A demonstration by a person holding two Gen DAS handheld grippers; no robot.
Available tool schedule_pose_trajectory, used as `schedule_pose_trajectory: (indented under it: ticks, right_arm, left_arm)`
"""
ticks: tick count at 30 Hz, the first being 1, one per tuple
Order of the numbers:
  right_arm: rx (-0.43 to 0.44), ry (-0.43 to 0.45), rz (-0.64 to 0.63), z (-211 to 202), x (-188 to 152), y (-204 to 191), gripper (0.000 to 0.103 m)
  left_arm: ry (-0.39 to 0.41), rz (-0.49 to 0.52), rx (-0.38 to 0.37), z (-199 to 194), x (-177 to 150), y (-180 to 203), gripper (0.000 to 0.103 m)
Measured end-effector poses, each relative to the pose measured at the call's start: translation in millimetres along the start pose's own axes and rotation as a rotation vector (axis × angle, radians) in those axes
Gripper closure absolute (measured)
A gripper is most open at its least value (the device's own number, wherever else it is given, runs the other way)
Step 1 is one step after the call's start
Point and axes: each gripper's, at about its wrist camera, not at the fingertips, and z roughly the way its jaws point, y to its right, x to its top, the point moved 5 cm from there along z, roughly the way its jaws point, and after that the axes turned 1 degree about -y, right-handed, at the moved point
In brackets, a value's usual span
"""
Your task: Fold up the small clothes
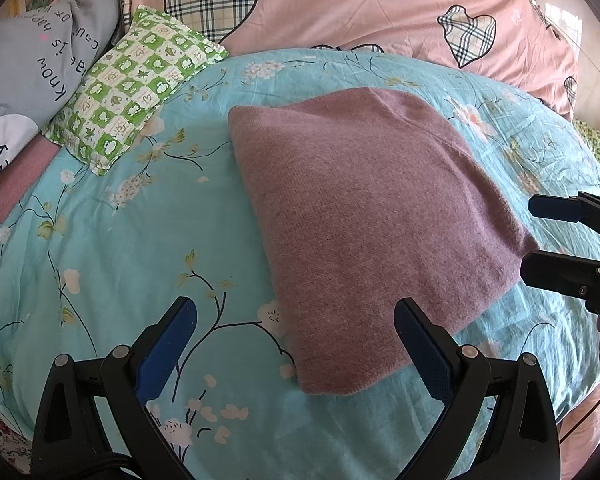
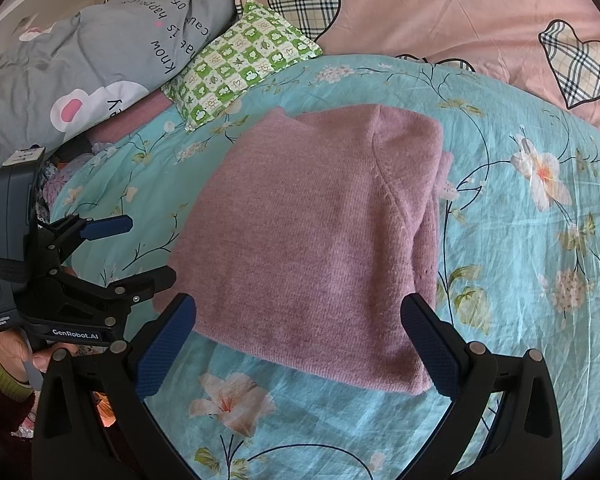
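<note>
A mauve knit sweater (image 1: 364, 216) lies folded into a rough rectangle on the turquoise floral bedspread (image 1: 112, 240); it also shows in the right wrist view (image 2: 316, 232). My left gripper (image 1: 296, 312) is open and empty, its fingertips above the sweater's near left corner. My right gripper (image 2: 300, 308) is open and empty, its fingertips straddling the sweater's near edge. The right gripper shows open at the right edge of the left wrist view (image 1: 540, 236). The left gripper shows open at the left of the right wrist view (image 2: 144, 248).
A green checked small pillow (image 1: 136, 84) lies at the far left of the bedspread. A grey quilt with printed lettering (image 1: 32, 68) is bunched behind it. A pink duvet with plaid hearts (image 1: 360, 8) covers the back of the bed.
</note>
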Motion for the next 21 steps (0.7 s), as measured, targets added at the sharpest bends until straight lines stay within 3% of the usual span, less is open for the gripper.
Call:
schedule_pose_trajectory:
  ticks: [21]
  right_arm:
    - [0.002,0.002,0.003,-0.6,0.3,-0.2,0.001]
  left_arm:
    - [0.001,0.001,0.001,-0.6,0.3,1.8,0.004]
